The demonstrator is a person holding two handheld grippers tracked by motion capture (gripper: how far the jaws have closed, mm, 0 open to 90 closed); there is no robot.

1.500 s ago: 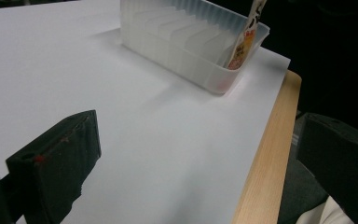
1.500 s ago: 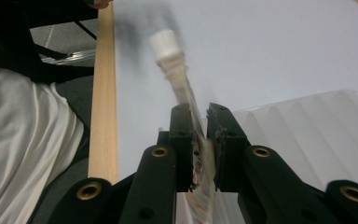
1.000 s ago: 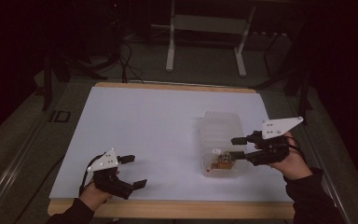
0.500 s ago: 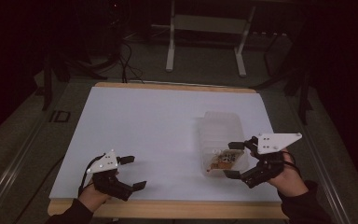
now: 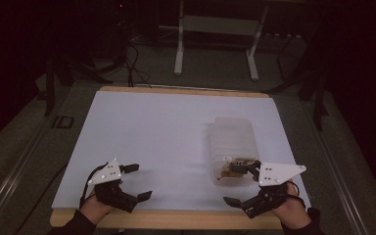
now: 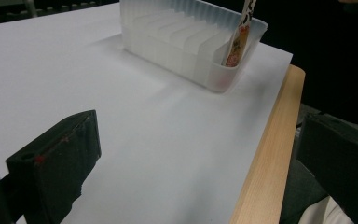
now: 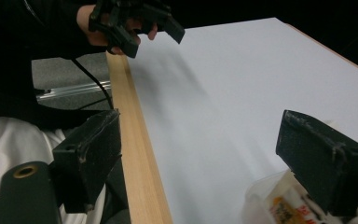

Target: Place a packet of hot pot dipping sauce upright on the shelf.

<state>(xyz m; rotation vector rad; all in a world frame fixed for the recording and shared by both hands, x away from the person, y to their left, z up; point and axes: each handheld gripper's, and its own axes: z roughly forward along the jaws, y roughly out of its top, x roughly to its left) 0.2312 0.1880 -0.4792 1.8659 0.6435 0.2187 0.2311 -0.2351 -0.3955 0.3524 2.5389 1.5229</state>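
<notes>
You've got both grippers, left (image 5: 138, 182) and right (image 5: 240, 185), spread empty at the near edge, probably parked clear of the bin (image 5: 232, 142).

The printed packet (image 6: 240, 36) in the clear bin (image 6: 177, 42) is cut off above.

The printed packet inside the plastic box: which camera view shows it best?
The left gripper view: the packet stands upright in the end slot of the box, print visible. The high view shows it small and dim; the right gripper view shows a corner, partly behind a jaw.
</notes>
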